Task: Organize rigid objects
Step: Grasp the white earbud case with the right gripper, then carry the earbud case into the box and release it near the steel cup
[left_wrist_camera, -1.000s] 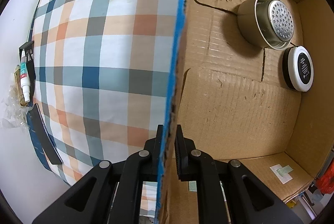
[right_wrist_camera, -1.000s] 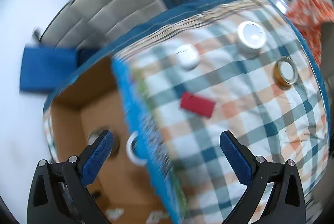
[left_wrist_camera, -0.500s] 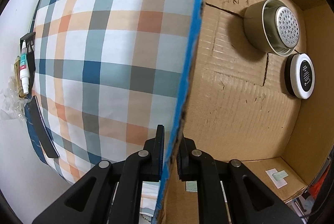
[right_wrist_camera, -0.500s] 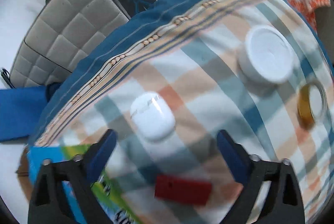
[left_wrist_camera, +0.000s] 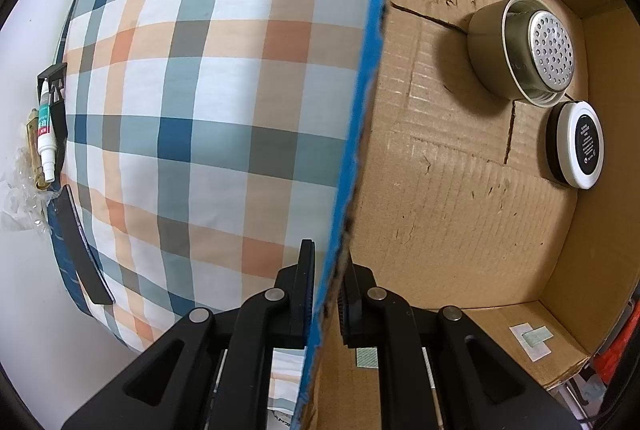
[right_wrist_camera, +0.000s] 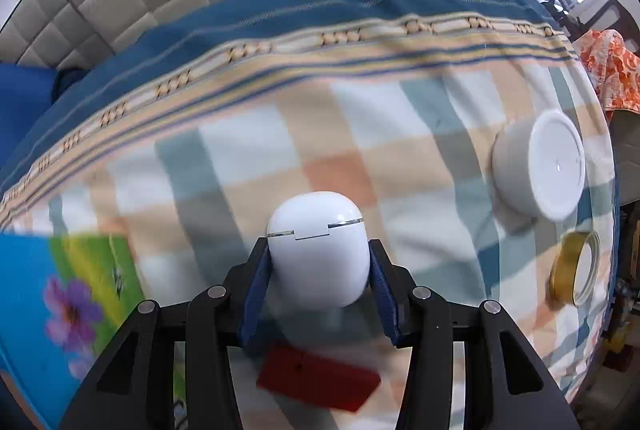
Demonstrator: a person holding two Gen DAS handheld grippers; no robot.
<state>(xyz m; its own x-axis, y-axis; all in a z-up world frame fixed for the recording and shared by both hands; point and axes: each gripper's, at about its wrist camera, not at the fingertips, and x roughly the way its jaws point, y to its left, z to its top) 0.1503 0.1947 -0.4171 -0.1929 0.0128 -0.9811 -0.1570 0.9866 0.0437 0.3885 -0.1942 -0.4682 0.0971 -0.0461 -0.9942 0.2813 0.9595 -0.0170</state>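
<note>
Left gripper pinches the blue-edged wall of the cardboard box — one finger outside, one inside, jaws narrow on the wall. Box sits on the checked bedspread. To the left of the wall, the spread lies bare right out to the bed's edge, where a small white bottle lies.

Box contents: a beige tin with a perforated metal insert and a black-and-white round jar, both toward the far corner, just beside each other. The rest of the box floor is free cardboard.

Right gripper has just been closing; its blue pads now press both sides of a white earbud case, hinge seam facing the camera. Case position — mid-bedspread. A red flat case lies on the spread below the gripper. A white lidded tub and a gold-rimmed tin sit near the right edge of the bed, well apart from the grip.
</note>
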